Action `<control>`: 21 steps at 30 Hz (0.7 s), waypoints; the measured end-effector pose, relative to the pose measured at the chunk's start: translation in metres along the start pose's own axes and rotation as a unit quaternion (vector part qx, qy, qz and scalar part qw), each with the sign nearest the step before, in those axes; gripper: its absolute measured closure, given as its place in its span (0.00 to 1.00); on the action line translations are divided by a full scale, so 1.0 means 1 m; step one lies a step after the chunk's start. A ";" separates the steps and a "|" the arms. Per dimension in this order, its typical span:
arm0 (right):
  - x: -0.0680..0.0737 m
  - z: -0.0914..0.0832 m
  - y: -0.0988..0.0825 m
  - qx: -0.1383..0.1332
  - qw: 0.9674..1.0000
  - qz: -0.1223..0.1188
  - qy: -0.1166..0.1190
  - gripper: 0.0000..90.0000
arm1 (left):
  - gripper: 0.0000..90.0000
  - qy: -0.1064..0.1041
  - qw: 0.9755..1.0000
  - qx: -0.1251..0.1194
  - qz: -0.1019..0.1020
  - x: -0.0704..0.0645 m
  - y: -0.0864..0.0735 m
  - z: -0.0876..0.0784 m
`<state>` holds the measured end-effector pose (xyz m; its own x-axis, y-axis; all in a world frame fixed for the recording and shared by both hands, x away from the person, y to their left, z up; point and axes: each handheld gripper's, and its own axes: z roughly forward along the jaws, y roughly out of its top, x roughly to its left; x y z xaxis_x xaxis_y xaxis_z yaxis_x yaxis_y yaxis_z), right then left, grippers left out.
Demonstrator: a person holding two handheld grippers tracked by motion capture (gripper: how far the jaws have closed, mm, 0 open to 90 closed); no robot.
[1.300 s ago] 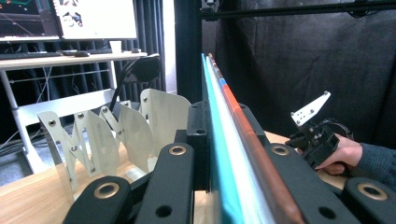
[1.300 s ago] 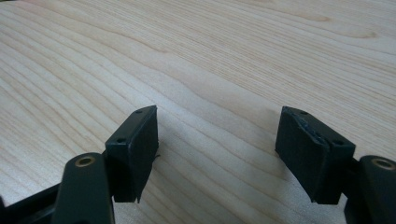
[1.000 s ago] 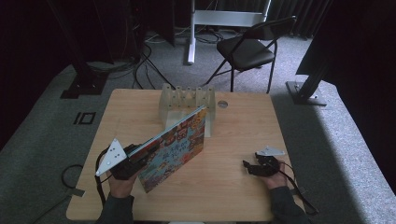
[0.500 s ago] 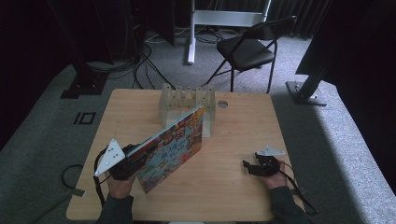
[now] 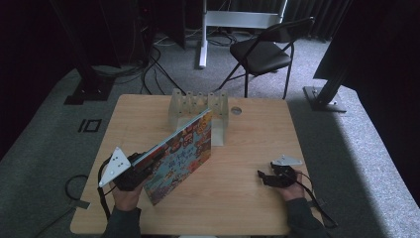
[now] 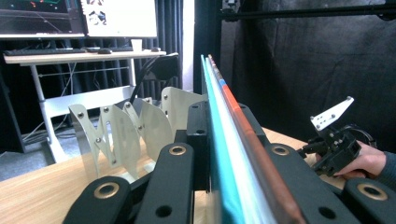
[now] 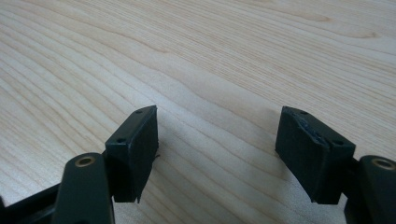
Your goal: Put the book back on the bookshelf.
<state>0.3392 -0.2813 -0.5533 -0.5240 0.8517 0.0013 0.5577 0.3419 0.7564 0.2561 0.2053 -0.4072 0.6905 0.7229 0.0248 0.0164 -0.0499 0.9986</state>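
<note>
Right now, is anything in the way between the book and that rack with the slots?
Nothing visible blocks it. The left gripper holds the picture book on edge, its far corner already at the slotted rack. In the left gripper view the rack's slots look empty. The right gripper rests well off to the side.

The book [image 5: 181, 151] has a busy cover of red, blue and yellow pictures, too small to read; seen edge-on, its covers show teal and orange-brown. The slotted rack [image 5: 198, 106] is pale cream. The table [image 5: 247, 198] is light wood with wavy grain. Both grippers [image 5: 133, 171] [image 5: 262, 178] are black with grey plates.
</note>
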 end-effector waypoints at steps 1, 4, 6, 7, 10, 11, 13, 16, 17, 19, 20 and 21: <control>0.000 0.000 0.000 0.000 1.000 0.000 0.000 0.33 | 0.89 0.001 1.000 0.000 0.000 0.000 0.000 0.000; 0.000 0.000 0.000 0.000 1.000 0.000 0.000 0.33 | 0.89 0.005 1.000 0.000 0.001 0.000 0.000 0.000; 0.000 0.000 0.000 0.000 1.000 0.000 0.000 0.33 | 0.89 0.007 1.000 0.000 0.002 0.000 0.001 0.000; 0.000 0.000 0.000 0.000 1.000 0.000 0.000 0.33 | 0.89 0.010 1.000 0.001 0.002 0.000 0.001 0.000; 0.000 0.000 0.000 0.000 1.000 0.000 0.000 0.33 | 0.89 0.011 1.000 0.001 0.002 -0.001 0.001 0.000; 0.000 0.000 0.000 0.000 1.000 0.000 0.000 0.33 | 0.89 0.013 1.000 0.001 0.002 -0.001 0.001 0.000; 0.000 0.000 0.000 0.000 1.000 0.000 0.000 0.33 | 0.89 0.015 1.000 0.001 0.001 -0.001 0.002 -0.001; 0.000 0.000 0.000 0.000 1.000 0.000 0.000 0.33 | 0.89 0.020 1.000 0.002 -0.002 0.000 0.002 -0.001; 0.000 0.000 0.000 0.000 1.000 0.000 0.000 0.33 | 0.89 0.020 1.000 0.002 -0.002 0.000 0.002 -0.001; 0.000 0.000 0.000 0.000 1.000 0.000 0.000 0.33 | 0.89 0.025 1.000 0.004 -0.002 0.000 0.003 -0.001; 0.000 0.000 0.000 0.000 1.000 0.000 0.000 0.33 | 0.89 0.025 1.000 0.004 -0.002 0.000 0.003 -0.001; 0.000 0.000 0.000 0.000 1.000 0.000 0.000 0.33 | 0.89 0.027 1.000 0.004 -0.003 0.000 0.004 -0.001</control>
<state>0.3393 -0.2814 -0.5533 -0.5240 0.8517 0.0013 0.5576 0.3420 0.7564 0.2556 0.2062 -0.4036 0.6503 0.7594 0.0212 0.0266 -0.0507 0.9984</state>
